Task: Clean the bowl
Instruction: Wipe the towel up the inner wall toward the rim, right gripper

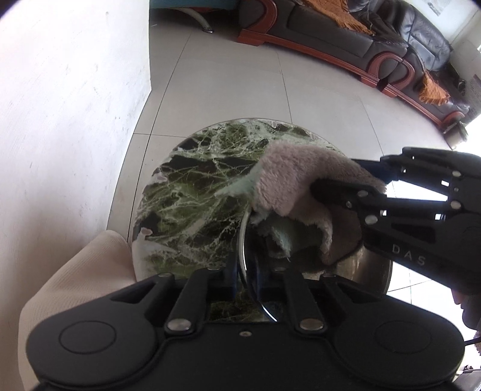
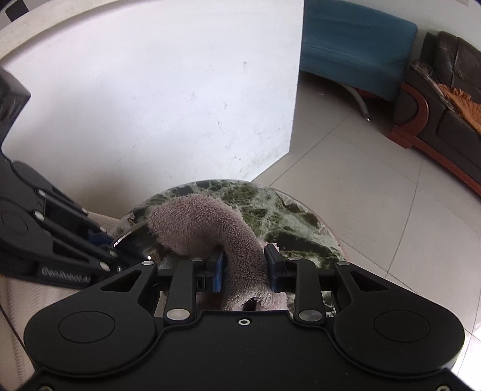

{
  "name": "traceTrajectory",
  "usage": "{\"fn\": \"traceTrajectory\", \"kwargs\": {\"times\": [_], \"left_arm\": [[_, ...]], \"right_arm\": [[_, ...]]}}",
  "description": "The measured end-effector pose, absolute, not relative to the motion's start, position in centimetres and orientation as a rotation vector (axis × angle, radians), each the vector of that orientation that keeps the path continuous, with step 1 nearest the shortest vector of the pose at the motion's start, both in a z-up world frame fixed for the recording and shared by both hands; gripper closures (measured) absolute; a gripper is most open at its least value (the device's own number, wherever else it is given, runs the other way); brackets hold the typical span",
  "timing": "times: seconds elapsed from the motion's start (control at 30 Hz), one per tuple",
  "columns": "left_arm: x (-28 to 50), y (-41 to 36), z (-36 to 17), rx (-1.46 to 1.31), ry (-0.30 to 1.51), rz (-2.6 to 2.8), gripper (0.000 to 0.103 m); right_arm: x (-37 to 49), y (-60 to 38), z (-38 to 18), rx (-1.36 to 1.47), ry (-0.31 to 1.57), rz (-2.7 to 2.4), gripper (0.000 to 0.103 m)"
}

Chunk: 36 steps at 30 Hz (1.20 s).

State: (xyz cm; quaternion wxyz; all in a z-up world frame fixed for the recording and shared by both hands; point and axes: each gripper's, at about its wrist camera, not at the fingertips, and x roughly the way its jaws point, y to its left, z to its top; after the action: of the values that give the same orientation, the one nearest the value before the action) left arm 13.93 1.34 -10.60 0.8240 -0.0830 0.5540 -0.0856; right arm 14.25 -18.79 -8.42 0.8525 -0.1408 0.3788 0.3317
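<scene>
Left gripper [image 1: 245,276] angled down, pinching bowl [image 1: 372,270] rim; right gripper [image 2: 245,267] tilted down, clamping cloth [image 2: 204,222] in bowl.

The place was a home, most probably a living room. Far ahead of the tongs and to their right stood a long dark leather sofa with a curved red-brown wooden frame [image 1: 375,39], and fringed orange throw blankets [image 1: 339,13] lay over its seat and back. Beside it, ahead of the tongs, was a teal upholstered bench on bent chrome legs [image 2: 354,45]. The floor of large pale grey tiles [image 2: 375,192] spread out under them. Directly under the tongs was a small round table with a green marble top [image 1: 192,192], close to a plain white plastered wall [image 2: 165,99] on their left.
</scene>
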Motion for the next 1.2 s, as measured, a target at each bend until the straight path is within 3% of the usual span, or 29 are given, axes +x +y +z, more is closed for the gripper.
{"fn": "traceTrajectory", "kwargs": {"times": [0.23, 0.37, 0.6, 0.93, 1.2], "left_arm": [[13.5, 1.4, -10.8, -0.235, 1.171, -0.139, 0.091], [13.4, 1.0, -10.7, -0.245, 1.154, -0.115, 0.091], [13.5, 0.8, -10.7, -0.246, 1.154, -0.108, 0.091], [13.4, 0.2, -10.7, -0.222, 1.16, -0.112, 0.089], [13.4, 0.0, -10.9, -0.223, 1.149, -0.105, 0.089]], "right_arm": [[14.3, -17.8, -8.0, -0.32, 0.785, 0.698, 0.075], [13.6, -19.7, -8.2, -0.233, 0.821, 0.637, 0.08], [10.7, -23.6, -9.7, -0.028, 0.951, 0.552, 0.08], [14.2, -21.1, -8.0, -0.093, 0.86, 0.583, 0.08], [11.1, -23.6, -9.6, -0.026, 0.948, 0.52, 0.08]]}}
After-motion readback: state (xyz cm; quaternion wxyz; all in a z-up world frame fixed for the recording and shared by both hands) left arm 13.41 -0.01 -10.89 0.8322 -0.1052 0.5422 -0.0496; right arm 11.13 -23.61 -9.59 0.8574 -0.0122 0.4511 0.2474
